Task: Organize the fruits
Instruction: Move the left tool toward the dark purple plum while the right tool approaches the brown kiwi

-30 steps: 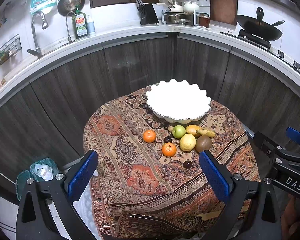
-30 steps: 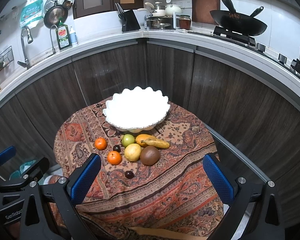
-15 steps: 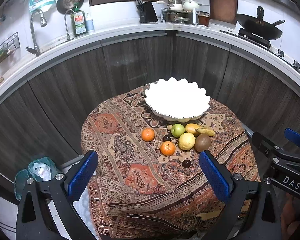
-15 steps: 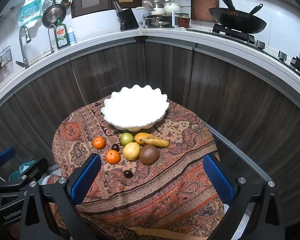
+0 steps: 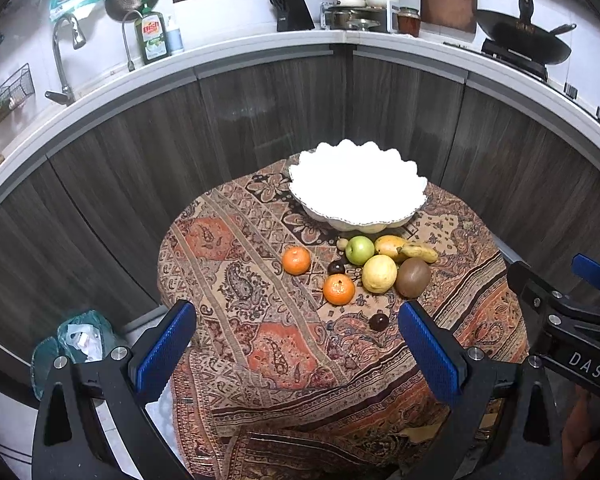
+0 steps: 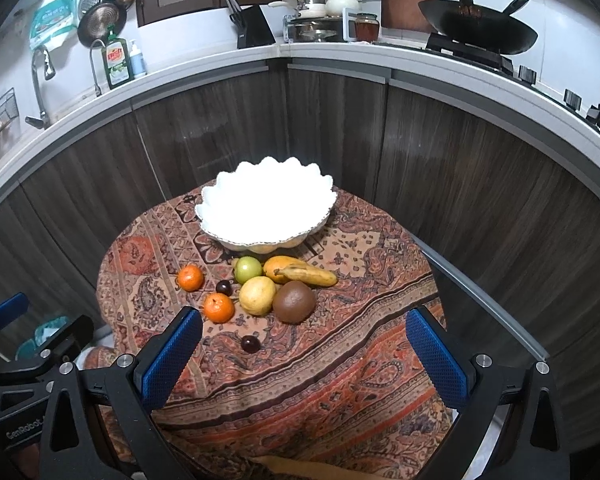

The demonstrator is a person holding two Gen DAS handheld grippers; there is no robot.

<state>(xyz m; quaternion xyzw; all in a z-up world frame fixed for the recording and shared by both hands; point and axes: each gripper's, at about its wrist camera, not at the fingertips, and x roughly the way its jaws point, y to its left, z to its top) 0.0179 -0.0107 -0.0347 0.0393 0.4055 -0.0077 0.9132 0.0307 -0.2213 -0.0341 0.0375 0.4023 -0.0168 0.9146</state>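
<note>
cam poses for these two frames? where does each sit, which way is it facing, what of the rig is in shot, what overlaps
Left wrist: on the left gripper, above the table's near edge, looking forward and down at the white bowl and fruit; own open fingers low, right gripper at right edge.
Right wrist: on the right gripper, facing the same way; own open fingers low, left gripper at left edge.
Shared: bowl, fruit cluster, patterned tablecloth, kitchen counter behind.

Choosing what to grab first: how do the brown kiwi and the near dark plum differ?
The kiwi is much larger than the plum. The kiwi is dull brown; the plum is glossy and almost black. The kiwi sits against the yellow lemon; the plum lies alone, nearer the grippers. Both rest on the cloth, outside the bowl.
</note>
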